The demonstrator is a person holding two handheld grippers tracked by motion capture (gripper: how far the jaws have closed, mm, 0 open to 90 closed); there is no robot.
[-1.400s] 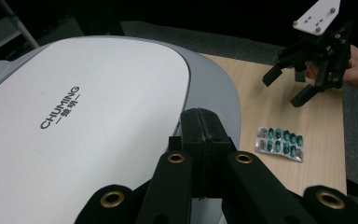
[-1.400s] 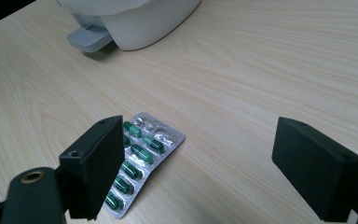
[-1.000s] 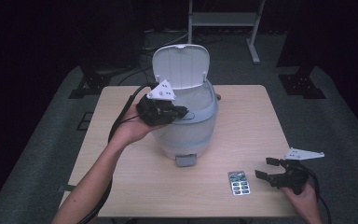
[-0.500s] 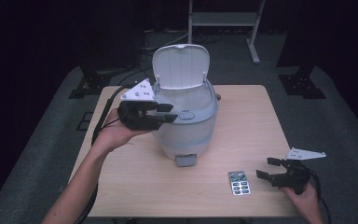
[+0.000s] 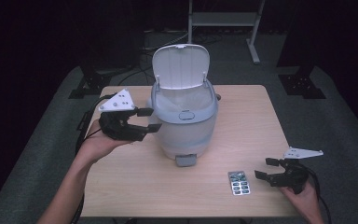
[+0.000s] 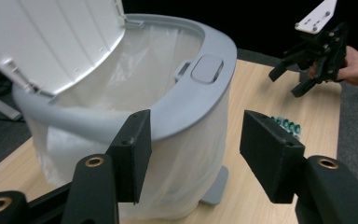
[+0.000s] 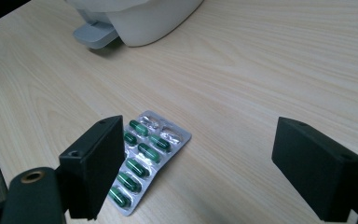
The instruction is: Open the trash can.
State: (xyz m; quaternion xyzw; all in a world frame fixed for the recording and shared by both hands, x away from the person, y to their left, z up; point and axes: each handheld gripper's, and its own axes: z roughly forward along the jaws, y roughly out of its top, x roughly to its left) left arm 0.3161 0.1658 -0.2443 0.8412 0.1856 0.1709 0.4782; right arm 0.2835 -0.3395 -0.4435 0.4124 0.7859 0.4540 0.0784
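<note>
With its white hinged lid standing upright, the pale grey plastic pedal bin lined with a thin white bag sits mid-surface, ready to receive waste. The left hand-held gripper hovers just beside the bin's rim, jaws spread wide and empty. The right hand-held gripper, equally wide and empty, faces the silver blister pack of green capsules lying flat near the front edge of the light wooden surface, seemingly lined up to pick it up for disposal.

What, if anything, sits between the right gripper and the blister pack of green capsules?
Nothing visible does. The right gripper hangs open just right of the blister pack, with bare table between them. In the right gripper view, one jaw overlaps the pack's edge.
</note>
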